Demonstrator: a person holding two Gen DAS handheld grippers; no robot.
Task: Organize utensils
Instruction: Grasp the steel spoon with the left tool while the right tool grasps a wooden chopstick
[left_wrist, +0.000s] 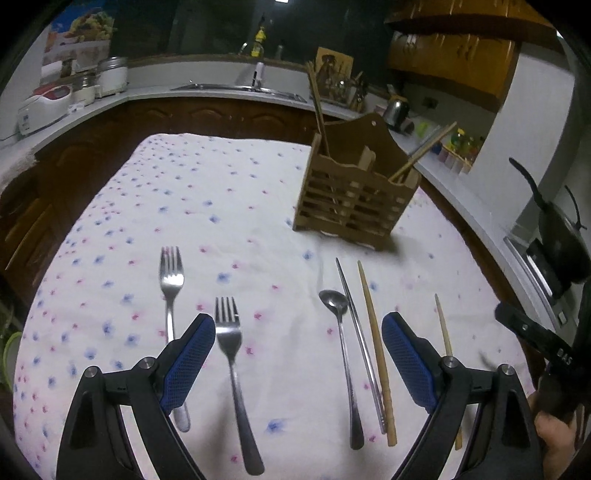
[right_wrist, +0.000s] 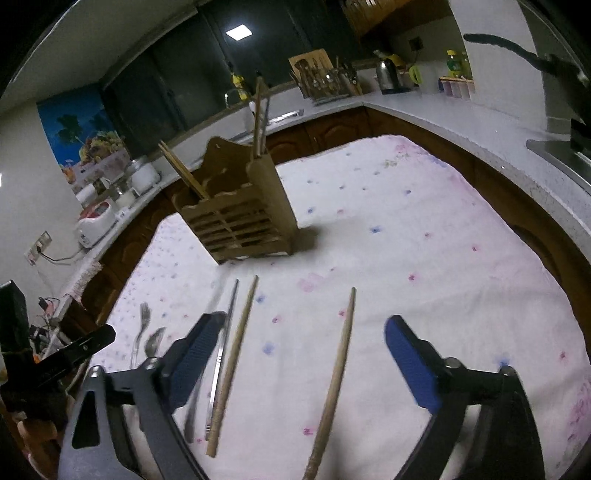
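Left wrist view puts your left gripper (left_wrist: 298, 354), jaws spread wide and empty, astride the nearer steel fork (left_wrist: 235, 373); its handle runs toward you, tines away, along the fingers. Right wrist view: your right gripper (right_wrist: 304, 356), also wide and holding nothing, brackets 1 lone wooden chopstick (right_wrist: 334, 384), lying lengthwise; the slatted wooden utensil caddy (right_wrist: 240, 218) stands beyond.

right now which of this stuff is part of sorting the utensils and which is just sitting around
Job:
- two forks
- spoon
- metal chopstick
- wooden chopsticks
- wooden holder

Lying about:
- kettle
- rice cooker
- yellow bottle
- countertop utensil rack
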